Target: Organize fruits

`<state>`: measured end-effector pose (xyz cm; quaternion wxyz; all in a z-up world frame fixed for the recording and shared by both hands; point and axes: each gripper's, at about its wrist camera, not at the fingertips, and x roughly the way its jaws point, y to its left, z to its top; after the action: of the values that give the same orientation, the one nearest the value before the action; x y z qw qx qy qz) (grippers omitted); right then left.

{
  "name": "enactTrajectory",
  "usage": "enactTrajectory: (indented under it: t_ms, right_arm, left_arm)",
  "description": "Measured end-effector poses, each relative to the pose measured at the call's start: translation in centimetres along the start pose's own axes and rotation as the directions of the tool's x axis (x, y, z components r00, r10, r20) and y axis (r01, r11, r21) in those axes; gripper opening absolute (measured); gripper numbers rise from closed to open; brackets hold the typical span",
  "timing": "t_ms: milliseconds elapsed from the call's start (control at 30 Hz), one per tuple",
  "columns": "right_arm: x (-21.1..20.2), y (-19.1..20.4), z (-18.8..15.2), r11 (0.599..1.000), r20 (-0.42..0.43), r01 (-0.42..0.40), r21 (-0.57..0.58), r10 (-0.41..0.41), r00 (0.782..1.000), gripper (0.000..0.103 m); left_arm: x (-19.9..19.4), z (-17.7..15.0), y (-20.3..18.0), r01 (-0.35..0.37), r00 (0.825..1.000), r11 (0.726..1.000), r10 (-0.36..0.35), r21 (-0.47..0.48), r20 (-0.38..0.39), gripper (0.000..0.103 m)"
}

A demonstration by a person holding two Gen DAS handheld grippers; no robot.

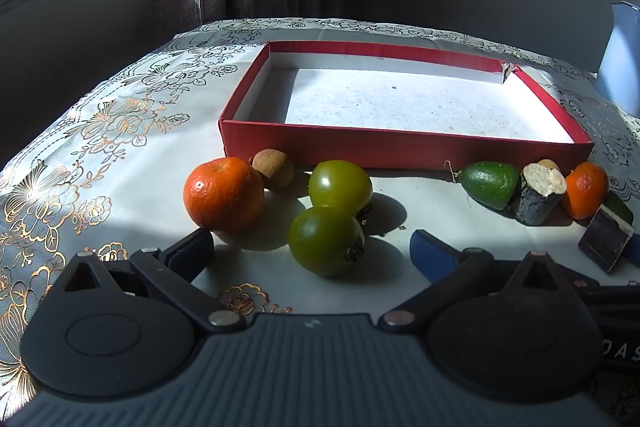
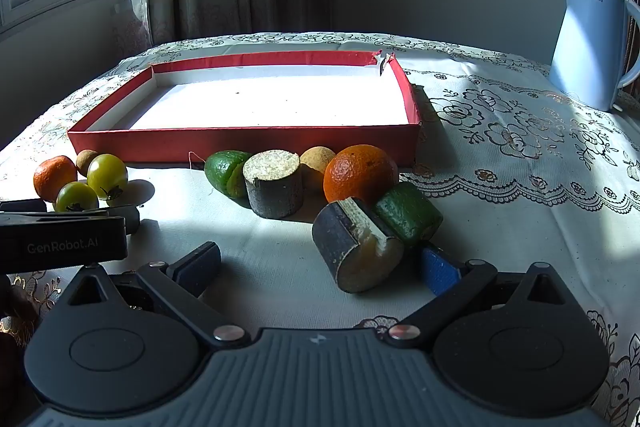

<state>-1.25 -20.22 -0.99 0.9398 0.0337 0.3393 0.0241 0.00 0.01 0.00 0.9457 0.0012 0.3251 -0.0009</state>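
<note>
An empty red box [image 1: 400,147] [image 2: 240,143] with a white floor lies on the table. In the left wrist view an orange [image 1: 223,194], a small brown fruit [image 1: 273,169] and two green tomatoes [image 1: 340,185] [image 1: 325,241] sit in front of it. My left gripper [image 1: 312,251] is open, with the nearer tomato between its fingers, untouched. In the right wrist view lie a green fruit [image 2: 226,171], a dark cut cylinder [image 2: 274,189], an orange [image 2: 360,173], another green piece [image 2: 408,213] and a second dark cylinder [image 2: 356,247]. My right gripper [image 2: 320,263] is open around that cylinder's near end.
A pale blue kettle [image 2: 588,43] stands at the far right of the table. The cloth [image 2: 520,147] is white with floral embroidery. A window and curtains are behind the table. The left gripper's body [image 2: 64,235] shows at the left of the right wrist view.
</note>
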Motion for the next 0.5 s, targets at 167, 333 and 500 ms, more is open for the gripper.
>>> enactTrajectory:
  t_ms: [167, 333, 500]
  right_arm:
    - [0.01, -0.01, 0.00, 1.000, 0.000, 0.000, 0.000, 0.000, 1.000, 0.103]
    - [0.02, 0.01, -0.01, 1.000, 0.000, 0.000, 0.000, 0.000, 1.000, 0.103]
    - [0.03, 0.02, -0.03, 1.000, 0.000, 0.000, -0.001, 0.000, 1.000, 0.103]
  left_arm:
    - [-0.01, 0.01, 0.03, 0.000, 1.000, 1.000, 0.000, 0.000, 0.000, 0.103]
    - [0.00, 0.00, 0.00, -0.001, 1.000, 1.000, 0.001, 0.001, 0.000, 0.103]
    - [0.00, -0.01, -0.03, -0.004, 1.000, 1.000, 0.004, 0.000, 0.000, 0.103]
